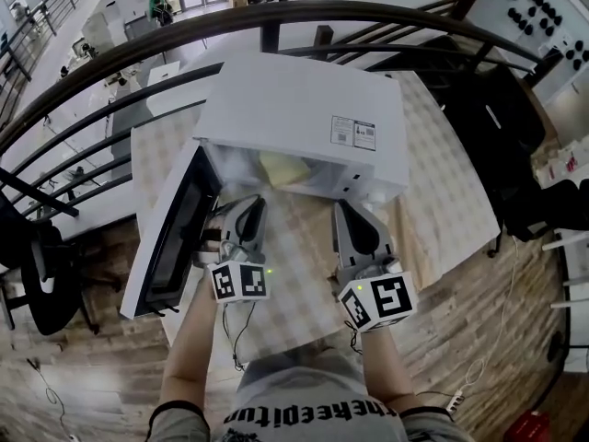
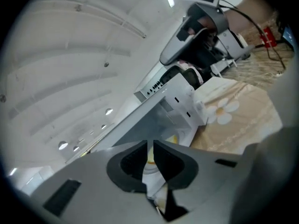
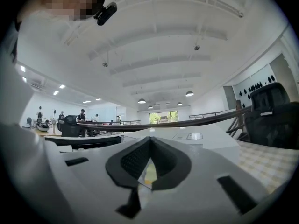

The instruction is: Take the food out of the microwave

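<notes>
Finds the microwave [image 1: 304, 118] door [image 1: 170, 238] already swung open, with the yellowish food [image 1: 281, 168] inside the cavity, untouched. Holds left gripper [image 1: 248, 208] and right gripper [image 1: 346, 210] just before the opening, jaws pressed together, empty. Leaves, by the look of it, opening the jaws, reaching in, gripping and lifting out.

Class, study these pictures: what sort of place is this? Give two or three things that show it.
Probably a big open-plan office or lab hall, not a kitchen: the microwave stands beside a long curved railing, distant people stand under rows of ceiling lamps, and a black office chair is nearby.
</notes>
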Demonstrator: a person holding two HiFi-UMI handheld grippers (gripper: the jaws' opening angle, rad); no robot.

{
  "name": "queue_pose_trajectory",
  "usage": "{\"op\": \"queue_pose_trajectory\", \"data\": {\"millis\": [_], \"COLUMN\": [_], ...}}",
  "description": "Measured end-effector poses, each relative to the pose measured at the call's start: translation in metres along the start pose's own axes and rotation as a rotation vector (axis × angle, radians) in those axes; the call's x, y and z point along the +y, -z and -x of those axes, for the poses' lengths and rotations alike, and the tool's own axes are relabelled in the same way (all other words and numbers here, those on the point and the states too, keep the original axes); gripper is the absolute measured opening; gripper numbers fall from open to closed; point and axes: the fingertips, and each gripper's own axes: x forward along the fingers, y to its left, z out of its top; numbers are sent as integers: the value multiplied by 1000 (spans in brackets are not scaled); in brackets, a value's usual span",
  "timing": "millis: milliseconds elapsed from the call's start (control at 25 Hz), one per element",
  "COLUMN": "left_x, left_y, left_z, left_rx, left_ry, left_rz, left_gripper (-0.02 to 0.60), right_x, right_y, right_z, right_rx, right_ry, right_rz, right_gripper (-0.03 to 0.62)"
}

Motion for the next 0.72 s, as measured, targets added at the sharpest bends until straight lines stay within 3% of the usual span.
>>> {"op": "queue_pose_trajectory", "data": {"millis": [240,360,720], "left_x": [-25,-37,-58], "left_y": [24,36,65], "left_z": [-29,-42,-70], "left_rx": [38,48,121], "left_ry": [61,84,107], "left_rz": [-84,-119,-252], "left_gripper": [18,114,118], "right_x": [-9,-13,-28], "right_y": [6,9,18], "right_z": [3,5,13], "right_rx": [14,23,49], "right_ry": [25,38,82], "right_rz": [5,8,13], "right_gripper": [5,5,5]}}
